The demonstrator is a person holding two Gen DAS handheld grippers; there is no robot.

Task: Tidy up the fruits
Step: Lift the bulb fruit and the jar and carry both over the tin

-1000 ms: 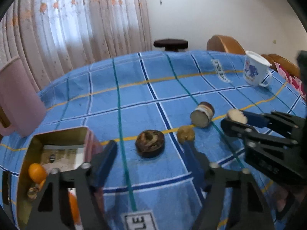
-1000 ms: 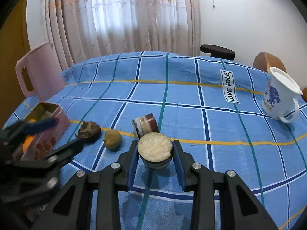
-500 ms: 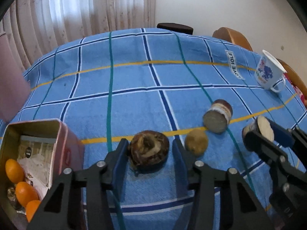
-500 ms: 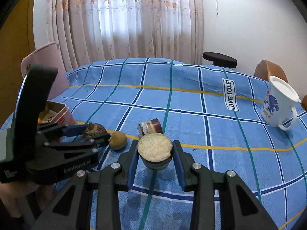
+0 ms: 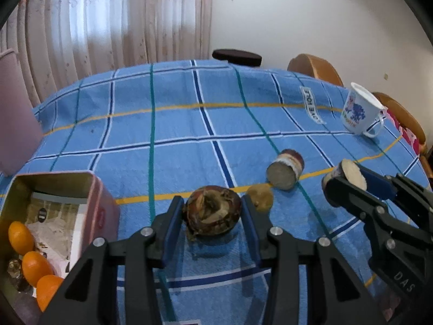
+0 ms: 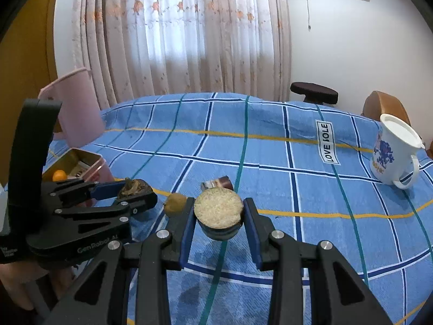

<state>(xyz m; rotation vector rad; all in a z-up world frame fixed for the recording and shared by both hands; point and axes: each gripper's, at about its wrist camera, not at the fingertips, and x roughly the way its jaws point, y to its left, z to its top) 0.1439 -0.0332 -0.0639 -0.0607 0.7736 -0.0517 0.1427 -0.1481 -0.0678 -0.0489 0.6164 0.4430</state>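
My left gripper (image 5: 212, 218) is shut on a dark brown, dried-looking fruit (image 5: 212, 212) and holds it just above the blue checked cloth; it also shows in the right wrist view (image 6: 134, 188). My right gripper (image 6: 218, 214) is shut on a small tin (image 6: 218, 210) with a pale grainy top, seen too in the left wrist view (image 5: 349, 176). A small yellow-brown fruit (image 5: 260, 193) lies on the cloth between the grippers. A pink open box (image 5: 89, 187) at the left holds three oranges (image 5: 33, 266).
A second small tin (image 5: 285, 172) lies on its side behind the yellow-brown fruit. A white mug (image 6: 396, 153) stands at the far right. A pink jug (image 6: 73, 113) stands at the left. Chairs (image 5: 315, 66) and a dark stool (image 6: 314, 93) stand past the table's far edge.
My left gripper moved forward over the dark brown fruit, closed on it and lifted it slightly. My right gripper has kept the small tin and risen a little.
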